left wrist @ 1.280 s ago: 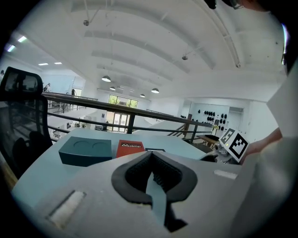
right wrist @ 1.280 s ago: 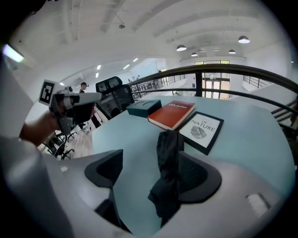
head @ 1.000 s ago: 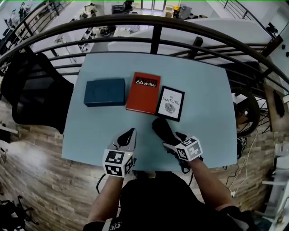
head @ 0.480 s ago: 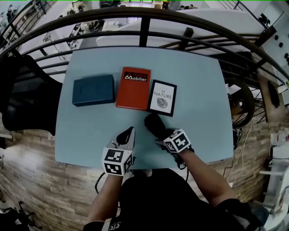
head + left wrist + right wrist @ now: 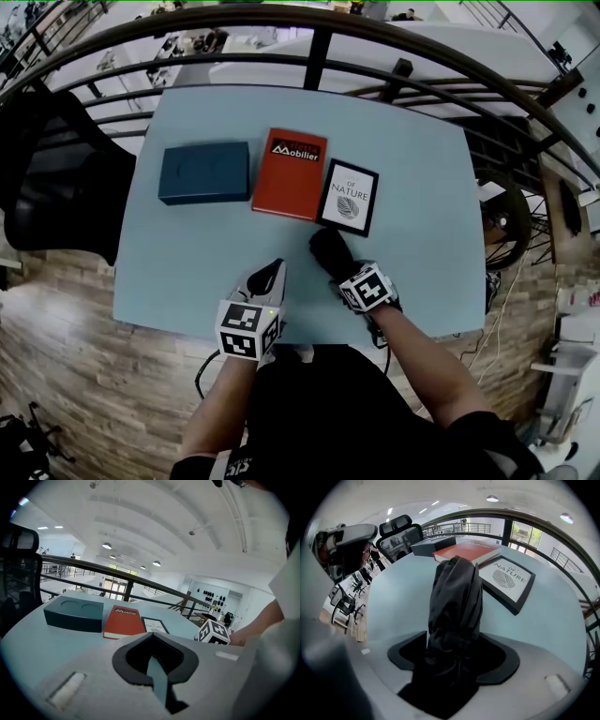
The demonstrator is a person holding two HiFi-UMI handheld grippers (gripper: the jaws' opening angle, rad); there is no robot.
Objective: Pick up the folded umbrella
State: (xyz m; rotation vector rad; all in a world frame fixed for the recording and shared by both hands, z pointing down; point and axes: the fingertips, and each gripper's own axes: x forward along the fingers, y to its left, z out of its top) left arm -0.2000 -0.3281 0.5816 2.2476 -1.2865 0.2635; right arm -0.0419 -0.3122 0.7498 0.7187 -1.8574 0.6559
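The folded umbrella (image 5: pixel 328 251), in a black sleeve, lies on the pale blue table (image 5: pixel 422 187) just in front of the framed picture. My right gripper (image 5: pixel 343 277) points steeply down over its near end. In the right gripper view the umbrella (image 5: pixel 457 597) runs away from the right gripper (image 5: pixel 454 660), and its end fills the gap between the jaws. Those jaws are closing, with dark space still showing on both sides. My left gripper (image 5: pixel 272 274) rests low by the table's near edge, left of the umbrella, its jaws together and nothing between them (image 5: pixel 157 667).
Along the middle of the table lie a dark teal box (image 5: pixel 204 172), a red book (image 5: pixel 291 173) and a black-framed leaf picture (image 5: pixel 349 198). A dark railing (image 5: pixel 319 56) curves behind the table. A black office chair (image 5: pixel 56 187) stands at the left.
My right gripper has come down over the near end of the umbrella, which now sits between its jaws. The left gripper has sunk slightly.
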